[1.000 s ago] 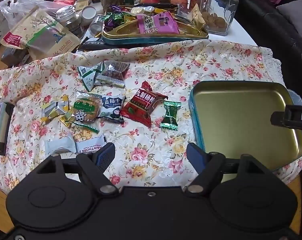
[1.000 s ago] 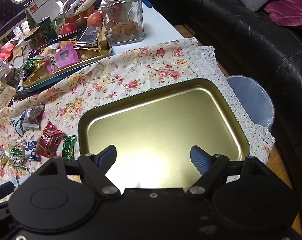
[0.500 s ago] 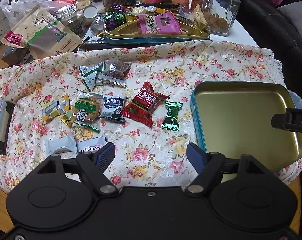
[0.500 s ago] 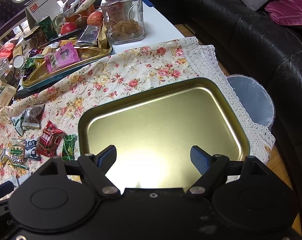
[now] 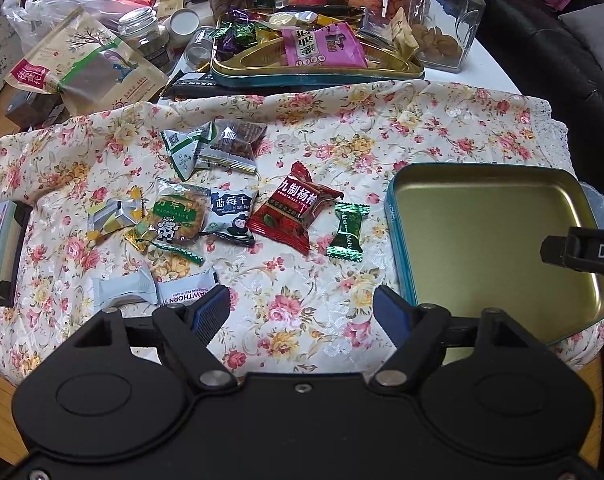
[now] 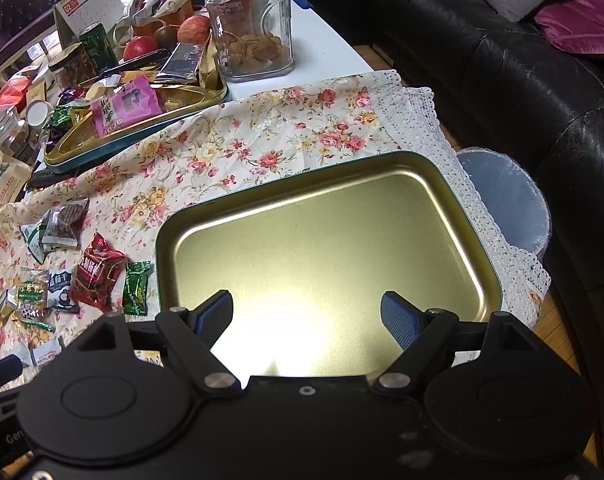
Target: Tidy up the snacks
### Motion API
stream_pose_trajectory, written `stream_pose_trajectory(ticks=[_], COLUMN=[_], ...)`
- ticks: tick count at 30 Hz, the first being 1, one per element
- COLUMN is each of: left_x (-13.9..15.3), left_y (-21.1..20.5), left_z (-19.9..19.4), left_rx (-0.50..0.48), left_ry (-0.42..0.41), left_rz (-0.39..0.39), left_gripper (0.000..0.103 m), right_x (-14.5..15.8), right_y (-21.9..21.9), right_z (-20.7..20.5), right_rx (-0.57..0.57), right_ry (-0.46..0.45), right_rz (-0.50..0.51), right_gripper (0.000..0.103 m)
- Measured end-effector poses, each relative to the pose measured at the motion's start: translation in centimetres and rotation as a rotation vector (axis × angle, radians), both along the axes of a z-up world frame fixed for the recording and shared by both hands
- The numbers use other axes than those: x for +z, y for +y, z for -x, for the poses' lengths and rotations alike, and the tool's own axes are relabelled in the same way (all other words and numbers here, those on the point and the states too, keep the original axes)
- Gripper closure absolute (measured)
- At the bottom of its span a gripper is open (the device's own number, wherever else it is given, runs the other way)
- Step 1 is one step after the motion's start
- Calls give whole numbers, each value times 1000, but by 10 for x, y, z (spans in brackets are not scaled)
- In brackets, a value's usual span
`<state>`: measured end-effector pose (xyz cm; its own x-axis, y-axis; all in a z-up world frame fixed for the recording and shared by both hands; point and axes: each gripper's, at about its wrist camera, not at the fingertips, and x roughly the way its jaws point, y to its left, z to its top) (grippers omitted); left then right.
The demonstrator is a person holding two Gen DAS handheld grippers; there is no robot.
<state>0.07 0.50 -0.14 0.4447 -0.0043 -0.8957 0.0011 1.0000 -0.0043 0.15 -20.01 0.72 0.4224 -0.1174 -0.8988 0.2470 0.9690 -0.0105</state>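
Note:
Several wrapped snacks lie scattered on the floral cloth: a red packet (image 5: 296,207), a green candy (image 5: 346,231), a blue-and-white packet (image 5: 230,210), a cow-print biscuit packet (image 5: 178,212) and white hawthorn bars (image 5: 182,290). An empty gold tin tray (image 5: 497,248) with a teal rim sits to their right. My left gripper (image 5: 302,312) hovers open above the cloth, just short of the snacks, nothing between its fingers. My right gripper (image 6: 307,314) hangs open over the near part of the tin tray (image 6: 333,240), holding nothing.
A second tin tray (image 5: 317,70) filled with sweets stands at the back, beside a glass jar (image 6: 250,28), apples, bags and cans. A bin (image 6: 505,200) and a black sofa (image 6: 541,80) flank the table's right edge. A book (image 5: 0,248) lies at far left.
The left gripper has drawn back and risen slightly, so the snacks and tray sit a little lower in its view. The right gripper has barely moved. Both stay open.

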Motion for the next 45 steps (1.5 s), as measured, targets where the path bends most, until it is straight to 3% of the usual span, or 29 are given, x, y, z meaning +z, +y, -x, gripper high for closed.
stream_pose_trajectory(ticks=[27, 45], left_x=[5, 3], left_y=[13, 55], left_z=[0, 4], left_rx=[24, 81], left_ry=[14, 21], left_rz=[25, 46], left_gripper=[25, 25], right_x=[-2, -4], right_y=[7, 23], right_z=[-2, -1], right_rx=[42, 85], right_ry=[19, 48], right_rz=[-1, -1], right_gripper=[18, 18])
